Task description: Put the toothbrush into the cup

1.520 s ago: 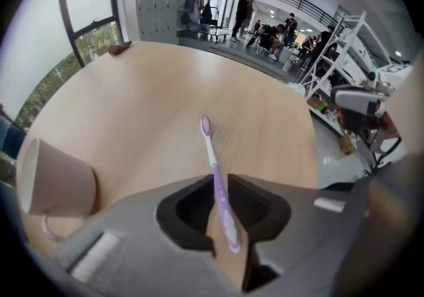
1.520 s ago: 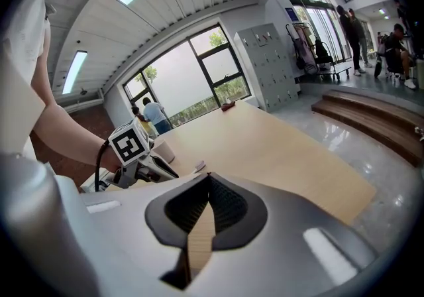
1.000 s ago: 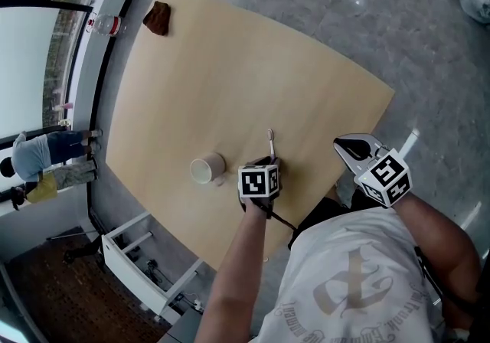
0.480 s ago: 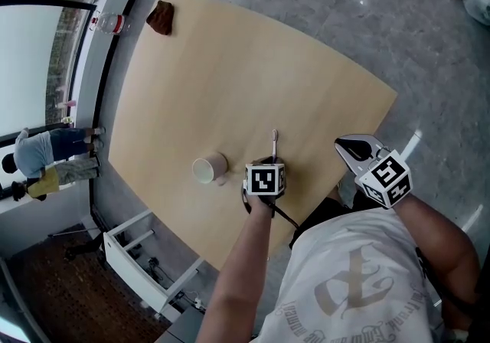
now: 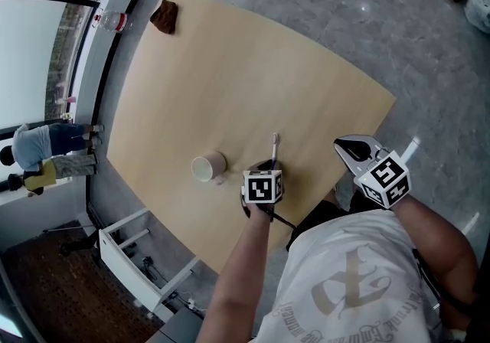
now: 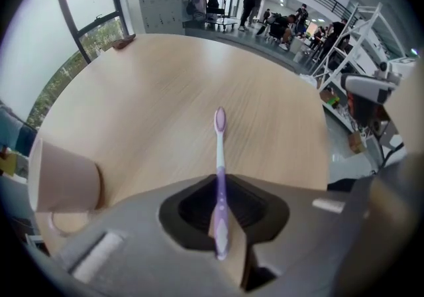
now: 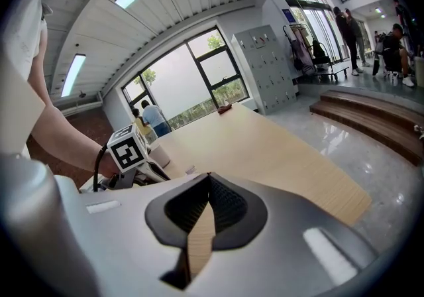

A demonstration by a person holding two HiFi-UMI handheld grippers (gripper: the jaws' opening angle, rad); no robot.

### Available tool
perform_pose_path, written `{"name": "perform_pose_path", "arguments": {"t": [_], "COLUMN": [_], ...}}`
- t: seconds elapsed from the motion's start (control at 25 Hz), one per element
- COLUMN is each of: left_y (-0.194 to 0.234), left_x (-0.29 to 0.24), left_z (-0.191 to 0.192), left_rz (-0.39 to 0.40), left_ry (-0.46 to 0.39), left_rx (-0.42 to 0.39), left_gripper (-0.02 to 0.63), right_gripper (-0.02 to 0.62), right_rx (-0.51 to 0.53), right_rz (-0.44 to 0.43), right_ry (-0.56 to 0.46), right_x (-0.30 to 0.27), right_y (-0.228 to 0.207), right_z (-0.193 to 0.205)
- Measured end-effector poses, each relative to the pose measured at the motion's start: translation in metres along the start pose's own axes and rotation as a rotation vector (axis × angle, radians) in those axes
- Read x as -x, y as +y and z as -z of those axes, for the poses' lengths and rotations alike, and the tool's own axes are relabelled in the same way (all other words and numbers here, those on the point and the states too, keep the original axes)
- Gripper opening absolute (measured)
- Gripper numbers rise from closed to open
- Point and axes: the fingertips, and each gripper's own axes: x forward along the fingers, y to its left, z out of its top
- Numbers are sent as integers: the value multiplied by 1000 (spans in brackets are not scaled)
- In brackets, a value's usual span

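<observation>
My left gripper [image 6: 222, 186] clamps the toothbrush [image 6: 219, 146] handle, cup [image 5: 205, 169] just beside it. My right gripper [image 7: 207, 179] is closed on nothing.

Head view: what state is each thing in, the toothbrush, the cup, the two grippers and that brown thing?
toothbrush, clamped by its handle, brush end pointing away.
cup, on the table, nothing in it.
left gripper, shut on the toothbrush.
right gripper, shut, holding nothing.
brown cloth, crumpled at the table's far corner.
</observation>
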Motion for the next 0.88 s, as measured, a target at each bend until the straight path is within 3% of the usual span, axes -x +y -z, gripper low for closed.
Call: {"name": "perform_pose_path", "arguments": {"t": [0.28, 0.68, 0.88], "left_y": [-10, -14, -8], "left_x": [24, 81, 101], "left_z": [-12, -30, -26], "left_rz": [71, 96, 87], "left_ry": [-183, -430, -506], "left_rx": [60, 142, 170], "left_gripper": [49, 49, 49], "right_gripper": [11, 11, 11], "right_rx": [32, 107, 141], "right_rz": [-31, -97, -135], "right_ry": [-7, 14, 12], "right_x": [-5, -9, -18], "right_y": [12, 35, 50], "right_z": [-6, -25, -32]}}
